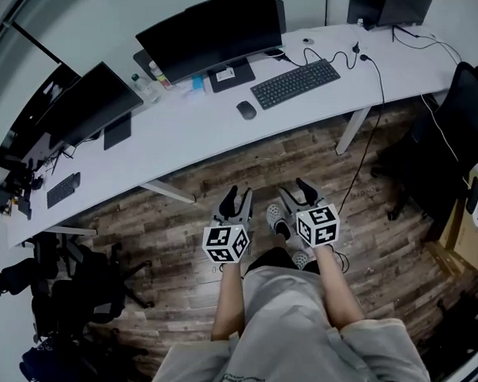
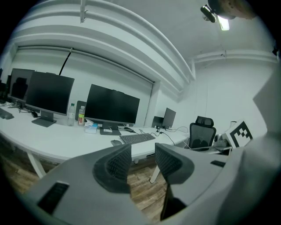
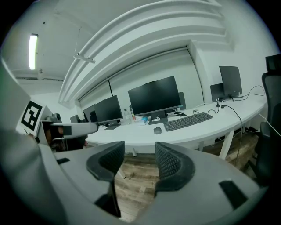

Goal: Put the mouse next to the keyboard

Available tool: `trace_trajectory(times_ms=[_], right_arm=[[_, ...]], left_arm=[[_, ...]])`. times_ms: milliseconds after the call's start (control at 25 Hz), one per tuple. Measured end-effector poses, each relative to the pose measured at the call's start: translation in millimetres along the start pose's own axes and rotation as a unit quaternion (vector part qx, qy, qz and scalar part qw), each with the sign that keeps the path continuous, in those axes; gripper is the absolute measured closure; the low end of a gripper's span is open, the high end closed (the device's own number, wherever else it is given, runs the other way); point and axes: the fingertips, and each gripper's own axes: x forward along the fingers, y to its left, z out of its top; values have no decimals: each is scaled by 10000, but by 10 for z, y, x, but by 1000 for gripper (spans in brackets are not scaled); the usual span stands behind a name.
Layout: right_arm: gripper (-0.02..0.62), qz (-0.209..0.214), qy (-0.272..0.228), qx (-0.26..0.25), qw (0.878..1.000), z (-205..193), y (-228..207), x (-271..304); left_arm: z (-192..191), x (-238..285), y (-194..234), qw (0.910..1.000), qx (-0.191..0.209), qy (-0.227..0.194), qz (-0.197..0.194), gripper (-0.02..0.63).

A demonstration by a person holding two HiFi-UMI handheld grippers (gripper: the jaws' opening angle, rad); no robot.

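Observation:
The dark mouse (image 1: pixel 246 110) lies on the white curved desk (image 1: pixel 186 136), a little left of the black keyboard (image 1: pixel 295 83) and in front of the big monitor (image 1: pixel 210 31). Both grippers hang well short of the desk, over the wooden floor. My left gripper (image 1: pixel 237 196) is open and holds nothing. My right gripper (image 1: pixel 297 193), beside it, is also open and empty. In the left gripper view the mouse (image 2: pixel 116 142) and keyboard (image 2: pixel 137 138) show far beyond the gripper (image 2: pixel 142 156). The right gripper view shows the mouse (image 3: pixel 157 130) and keyboard (image 3: pixel 188 121) past the gripper (image 3: pixel 139 158).
A second monitor (image 1: pixel 88 104) and a small keyboard (image 1: pixel 63 190) stand at the desk's left end. Bottles (image 2: pixel 81 115) and a tissue box sit between the monitors. Cables (image 1: pixel 374 81) trail off the desk's right side. Black office chairs (image 1: pixel 451 132) stand right and lower left.

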Motion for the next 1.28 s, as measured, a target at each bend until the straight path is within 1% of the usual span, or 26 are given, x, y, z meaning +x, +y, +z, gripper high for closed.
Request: trace_trajectory(times_ms=[200,280,400,600,720,800,1000,1280], right_arm=[[373,85,234,14,9997,-51,-39,176],[373,109,267,41,9996,-16,-94,253],[373,137,257,128,9995,57,-164,372],[376,242,324,154,9991,146,-253,629],[375,335,283,182,9989,252,-326,807],[374,390,275,184,9987,332,-380,943],[373,454,371,63,9983,539,-550,1273],[373,314,428,76,9986,826,-906,1726]], left_arm=[[1,83,162,9997,-40,91,228,434],[-16,140,211,9992,41,214,334,437],[0,217,304,9978,267,363,487,441],[106,394,514,9965,223,361,717,443],[109,564,623,9941,368,571,844,451],[121,712,696,9926,466,692,877,451],[292,1123,926,9928,327,627,965,451],[500,1684,1150,9932,298,656,912,451]])
